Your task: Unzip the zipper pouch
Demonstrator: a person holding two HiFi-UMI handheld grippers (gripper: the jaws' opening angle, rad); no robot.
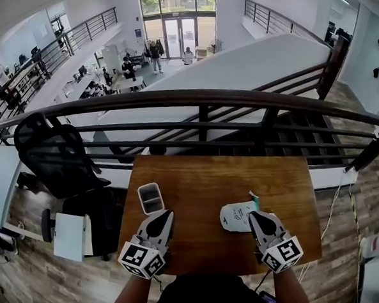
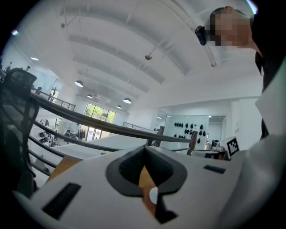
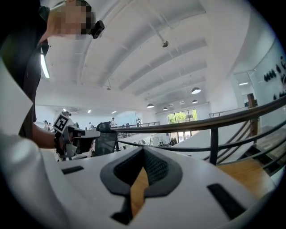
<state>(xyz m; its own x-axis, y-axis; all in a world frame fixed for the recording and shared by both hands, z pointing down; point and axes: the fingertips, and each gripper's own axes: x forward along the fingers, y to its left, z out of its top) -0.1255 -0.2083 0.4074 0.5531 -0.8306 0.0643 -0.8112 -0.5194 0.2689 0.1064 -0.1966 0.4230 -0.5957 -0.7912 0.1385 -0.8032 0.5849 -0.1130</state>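
The zipper pouch (image 1: 237,216) is white with a green tab at its far corner, and it lies flat on the wooden table (image 1: 204,179), right of centre. My right gripper (image 1: 253,216) rests at the pouch's near right edge, jaws shut, with nothing between them. My left gripper (image 1: 166,216) sits on the table to the left, well apart from the pouch, also shut and empty. Both gripper views tilt up toward the ceiling. They show the left gripper's (image 2: 145,148) and the right gripper's (image 3: 144,150) jaws pressed together.
A small grey-and-white rectangular case (image 1: 151,198) lies just beyond the left gripper. A dark metal railing (image 1: 199,105) runs behind the table over a drop to a lower floor. A black office chair (image 1: 55,156) and a white panel (image 1: 70,235) stand left of the table.
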